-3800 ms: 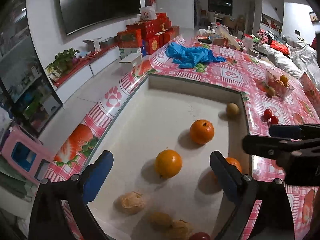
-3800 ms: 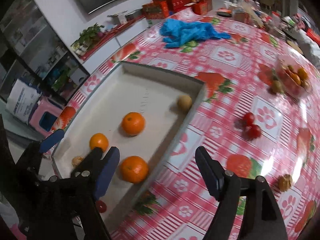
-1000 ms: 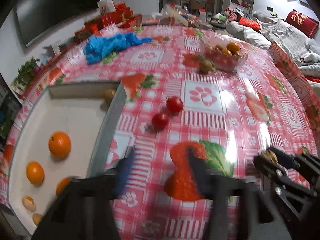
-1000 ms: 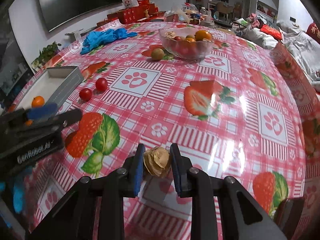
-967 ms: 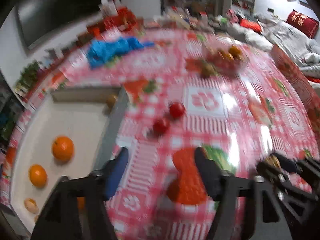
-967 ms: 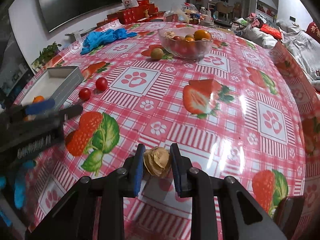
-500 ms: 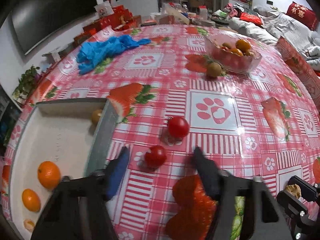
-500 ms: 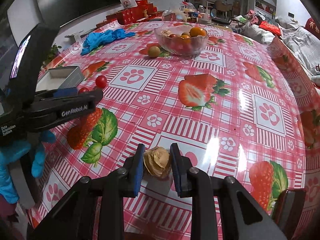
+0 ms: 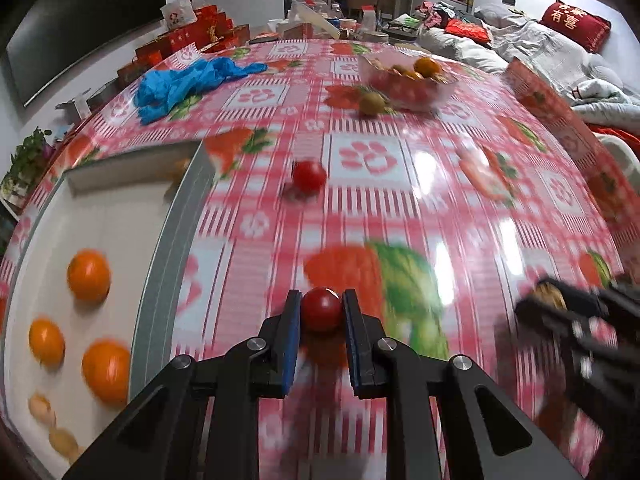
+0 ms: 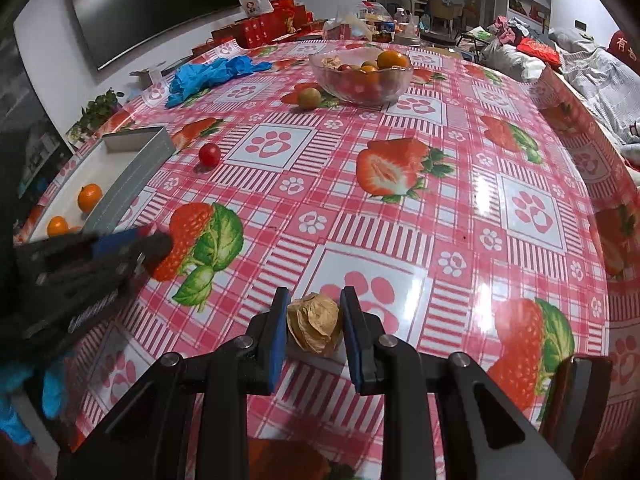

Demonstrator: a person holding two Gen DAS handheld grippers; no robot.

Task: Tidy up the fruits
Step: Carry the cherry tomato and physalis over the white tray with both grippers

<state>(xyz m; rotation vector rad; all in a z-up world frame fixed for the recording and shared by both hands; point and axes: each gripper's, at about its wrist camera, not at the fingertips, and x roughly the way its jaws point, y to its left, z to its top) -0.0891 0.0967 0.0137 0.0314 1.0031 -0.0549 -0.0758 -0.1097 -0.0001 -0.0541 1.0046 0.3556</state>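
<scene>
Strawberry-and-paw-print oilcloth covers the surface (image 10: pixel 400 216), with a television and red gift boxes behind. At its left edge a shallow white tray (image 9: pixel 160 248) holds three oranges (image 9: pixel 88 275). The left tool (image 9: pixel 322 312) is clamped on a cherry tomato (image 9: pixel 321 309), round, with no long axis to tell. A second cherry tomato (image 9: pixel 308 176) lies farther off, near a glass fruit bowl (image 10: pixel 360 74). The right tool (image 10: pixel 314 322) grips a papery husked physalis (image 10: pixel 314 324), its pointed end toward the camera.

a red cherry tomato (image 9: pixel 321 309) sits pinched between blue pads; a papery husked physalis (image 10: pixel 315 323) likewise.
</scene>
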